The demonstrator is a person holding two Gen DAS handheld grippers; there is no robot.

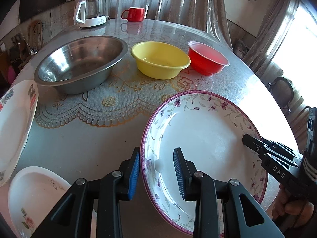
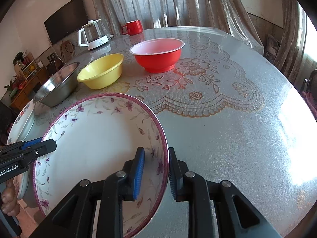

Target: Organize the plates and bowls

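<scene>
A floral plate with a purple rim [image 1: 204, 130] [image 2: 95, 138] is held above the table between both grippers. My left gripper [image 1: 156, 170] straddles its left rim, one finger outside, one inside, with a gap on the inner side. My right gripper [image 2: 155, 170] straddles its right rim the same way. Each gripper shows in the other's view, the right one [image 1: 257, 144] and the left one [image 2: 39, 146]. A steel bowl [image 1: 81, 61] [image 2: 57, 87], a yellow bowl [image 1: 159, 59] [image 2: 101, 70] and a red bowl [image 1: 208, 58] [image 2: 158, 54] stand in a row behind.
Two white flowered plates lie at the left, one at the table edge [image 1: 15, 123] [image 2: 21, 123] and one near me [image 1: 33, 196]. A glass kettle [image 1: 91, 11] [image 2: 93, 33] and a red mug [image 1: 134, 13] [image 2: 133, 27] stand at the far edge. The table is round [image 2: 227, 138].
</scene>
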